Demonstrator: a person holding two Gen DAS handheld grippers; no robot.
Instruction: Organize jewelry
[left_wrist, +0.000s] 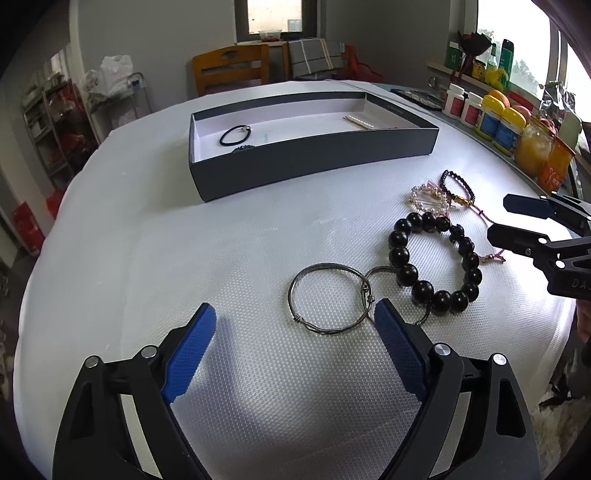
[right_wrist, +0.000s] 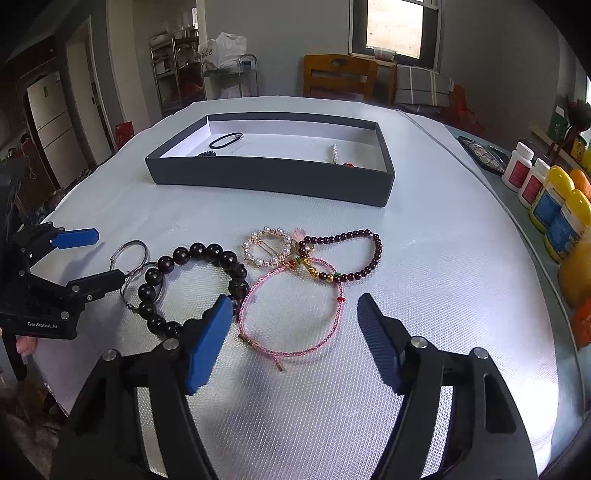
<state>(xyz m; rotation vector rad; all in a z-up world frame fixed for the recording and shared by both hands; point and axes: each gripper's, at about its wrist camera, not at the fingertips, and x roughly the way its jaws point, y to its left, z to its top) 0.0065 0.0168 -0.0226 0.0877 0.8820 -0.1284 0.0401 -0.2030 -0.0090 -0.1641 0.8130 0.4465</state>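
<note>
Left gripper spread wide over the silver bangle, right gripper released astride the pink cord bracelet, neither gripping; box behind.

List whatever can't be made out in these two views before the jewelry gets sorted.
- Dark beaded item in the grey open box: both views, mostly hidden behind the near wall.
- Small red item in the box: right wrist view, only its top shows.
- Second thin metal bangle: left wrist view, partly under the large black bead bracelet.
</note>
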